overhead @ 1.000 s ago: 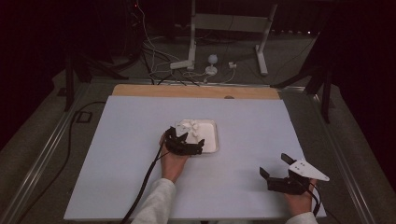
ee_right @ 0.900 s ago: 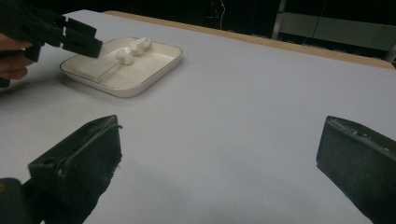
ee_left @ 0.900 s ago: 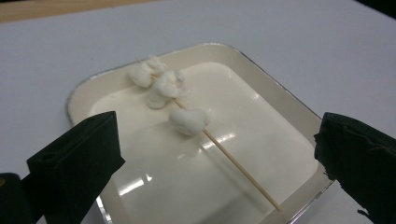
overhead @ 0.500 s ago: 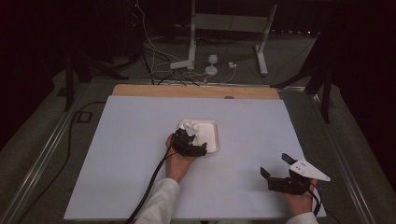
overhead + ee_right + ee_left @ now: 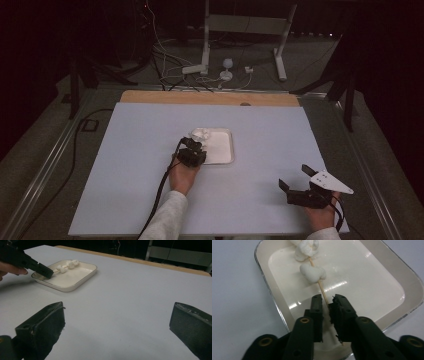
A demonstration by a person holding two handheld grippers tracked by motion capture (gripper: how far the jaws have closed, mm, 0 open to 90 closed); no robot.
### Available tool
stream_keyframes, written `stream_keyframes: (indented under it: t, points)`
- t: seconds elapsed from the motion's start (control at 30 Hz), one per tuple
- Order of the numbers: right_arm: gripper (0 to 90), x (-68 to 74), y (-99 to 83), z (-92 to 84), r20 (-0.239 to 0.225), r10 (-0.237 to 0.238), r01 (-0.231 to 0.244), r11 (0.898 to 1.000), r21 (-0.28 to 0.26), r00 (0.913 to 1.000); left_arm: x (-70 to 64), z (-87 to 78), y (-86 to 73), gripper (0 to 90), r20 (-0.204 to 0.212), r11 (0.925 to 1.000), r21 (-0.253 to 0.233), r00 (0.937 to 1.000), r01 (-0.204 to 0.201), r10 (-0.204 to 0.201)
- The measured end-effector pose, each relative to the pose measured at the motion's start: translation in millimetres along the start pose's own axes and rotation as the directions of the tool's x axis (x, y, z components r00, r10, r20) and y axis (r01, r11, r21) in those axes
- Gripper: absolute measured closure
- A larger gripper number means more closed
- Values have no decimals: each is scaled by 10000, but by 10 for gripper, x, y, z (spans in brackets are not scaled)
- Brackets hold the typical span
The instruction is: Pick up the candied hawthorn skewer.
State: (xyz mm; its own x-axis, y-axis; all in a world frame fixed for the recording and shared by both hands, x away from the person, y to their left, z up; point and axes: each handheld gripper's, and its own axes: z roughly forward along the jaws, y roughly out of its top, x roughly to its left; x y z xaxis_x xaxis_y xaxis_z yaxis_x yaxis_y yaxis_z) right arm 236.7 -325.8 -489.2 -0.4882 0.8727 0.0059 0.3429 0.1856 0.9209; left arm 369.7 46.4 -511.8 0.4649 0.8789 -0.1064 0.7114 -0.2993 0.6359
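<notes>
Over on the left side of the bench point(image 5: 125, 165), with its pale sheet on top, the left hand-held gripper point(image 5: 327, 302) reaches into the near end of a white rectangular tray point(image 5: 409, 293). Its jaws have just been closing, and now they stand nearly together around the bare end of a thin wooden skewer point(image 5: 323, 293); the stick runs between the pads, and from the left gripper view they seem to be pinching it, though the contact on the left pad is hard to make out. The skewer lies in the tray, slanting away from the jaws toward the far corner, with white marshmallows point(image 5: 312, 273) threaded on it: one just beyond the jaws and a clump more at the far end. In the high view the left hand-held gripper point(image 5: 195, 145) sits at the tray's point(image 5: 222, 157) left edge, and the tray rests near the middle of the bench.

Further right, well apart from the tray, the right hand-held gripper point(image 5: 296, 179) rests low near the front right corner of the bench, its jaws spread wide with nothing between them. A grey three-cornered plate sits on its top.
</notes>
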Motion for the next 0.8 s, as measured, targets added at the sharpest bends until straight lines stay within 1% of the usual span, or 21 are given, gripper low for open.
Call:
stream_keyframes:
  t: [0.07,0.17,0.27,0.37,0.5,0.57,0.63,0.67,0.7,0.8]
  points:
    - [2,0,0,2,-10,-9,9,10000,9,10000,27,-5,5,879,132,9997,96,9996,242,-243]
    - [2,-1,-1,4,-22,-18,18,10000,30,10000,63,-10,7,900,383,9990,191,9984,414,-421]
    - [2,-3,-2,4,-24,-20,20,10000,36,10000,67,-20,7,900,431,9988,247,9981,431,-442]
    - [2,-6,-4,4,-21,-21,21,10000,32,10000,68,-69,11,900,607,9986,99,9967,528,-534]
    - [2,-8,-4,2,-11,-23,23,10000,40,10000,52,-166,6,900,777,9990,117,9961,421,-429]
    - [2,-8,-4,1,-2,-15,15,10000,40,10000,57,-189,-12,900,900,9990,242,9951,383,-403]
    - [2,-7,-4,5,-7,-15,15,10000,61,10000,69,-175,-30,900,977,9982,515,9946,302,-351]
    - [2,-3,-4,8,-9,-24,24,10000,75,10000,75,-162,-36,897,1013,9975,606,9939,372,-432]
    - [2,0,-4,9,-12,-44,44,10000,81,10000,80,-147,-40,893,993,9966,746,9942,344,-418]
    - [2,5,-2,9,-16,-57,57,10000,81,10000,94,-127,-36,890,1122,9956,842,9924,406,-500]
